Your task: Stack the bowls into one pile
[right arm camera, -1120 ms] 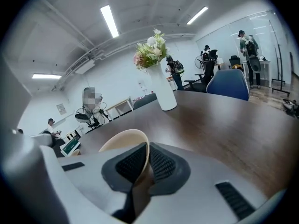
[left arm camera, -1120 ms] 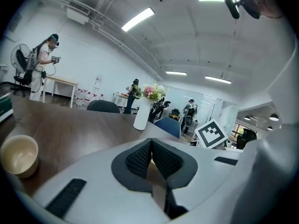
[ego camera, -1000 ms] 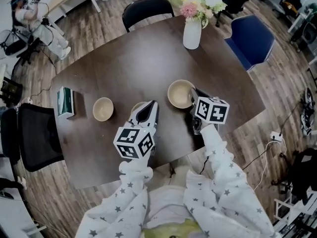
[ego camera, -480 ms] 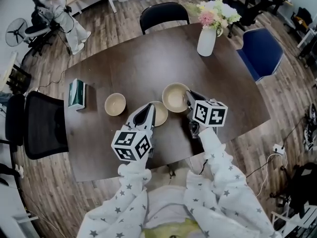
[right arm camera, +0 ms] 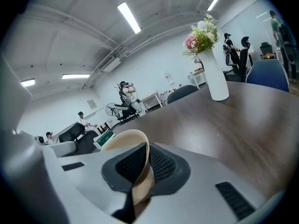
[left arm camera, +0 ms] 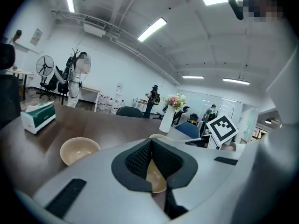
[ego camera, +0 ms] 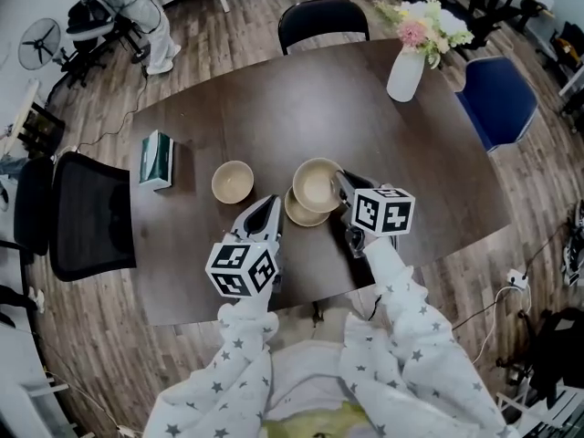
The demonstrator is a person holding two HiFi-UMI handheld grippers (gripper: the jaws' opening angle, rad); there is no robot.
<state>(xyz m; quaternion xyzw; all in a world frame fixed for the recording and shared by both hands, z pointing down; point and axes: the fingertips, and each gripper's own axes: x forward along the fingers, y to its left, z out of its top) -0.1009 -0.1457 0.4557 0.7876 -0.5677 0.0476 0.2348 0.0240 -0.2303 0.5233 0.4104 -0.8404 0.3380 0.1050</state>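
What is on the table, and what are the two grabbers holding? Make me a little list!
table: dark wood table
bowls: three
left gripper: shut on the rim of the lower bowl
right gripper: shut on the rim of the upper bowl, which overlaps the lower bowl
spare bowl: alone, upright, left of the other two
pile: not finished
other things: vase of flowers, tissue box
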